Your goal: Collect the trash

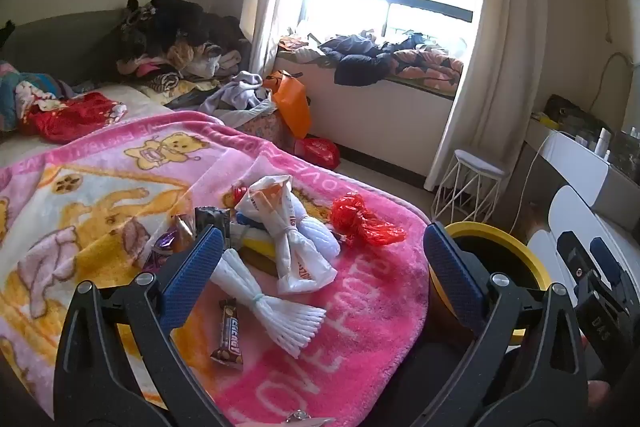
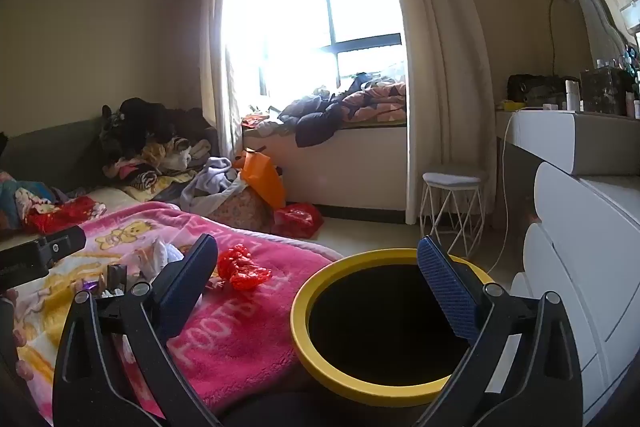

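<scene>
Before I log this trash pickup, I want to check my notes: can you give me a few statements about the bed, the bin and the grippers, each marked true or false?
1. Both grippers are open and hold nothing. True: the left gripper and the right gripper stand wide, with nothing between the pads.
2. The red plastic bag is already in the bin. False: it lies on the pink blanket.
3. The yellow-rimmed bin stands beside the bed. True.
4. The chocolate bar wrapper lies on the floor. False: it lies on the blanket, next to a tied white bag.
5. The white wire stool stands on the bed. False: it stands on the floor near the curtain.
</scene>
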A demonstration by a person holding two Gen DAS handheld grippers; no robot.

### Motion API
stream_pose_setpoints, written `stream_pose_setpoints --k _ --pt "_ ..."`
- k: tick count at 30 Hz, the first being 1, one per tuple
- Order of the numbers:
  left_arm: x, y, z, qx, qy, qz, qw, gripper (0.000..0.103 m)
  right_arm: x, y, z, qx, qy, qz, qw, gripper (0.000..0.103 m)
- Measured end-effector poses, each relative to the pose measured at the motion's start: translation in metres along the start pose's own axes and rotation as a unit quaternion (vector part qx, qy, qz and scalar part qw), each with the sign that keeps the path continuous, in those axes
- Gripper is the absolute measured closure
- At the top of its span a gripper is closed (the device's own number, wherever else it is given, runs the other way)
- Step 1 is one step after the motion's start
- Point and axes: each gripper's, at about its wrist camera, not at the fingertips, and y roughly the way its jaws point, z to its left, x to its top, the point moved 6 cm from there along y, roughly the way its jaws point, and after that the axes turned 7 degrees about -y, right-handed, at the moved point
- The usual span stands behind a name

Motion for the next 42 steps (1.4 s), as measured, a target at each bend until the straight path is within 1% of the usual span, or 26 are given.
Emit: stream_pose_setpoints --k 37,42 --pt "0.0022 -0.0027 -0.0018 -0.004 0.002 -0.01 0.9999 0.011 -0.0009 0.0001 0.0065 -0.005 -0.006 -0.007 1.0 0.006" --pt "0.0032 -0.0035 -0.0048 -0.005 0.003 -0.01 0.9999 0.011 0.0026 -0.0019 0.0011 -0.004 -0.007 -0.006 1.0 0.006"
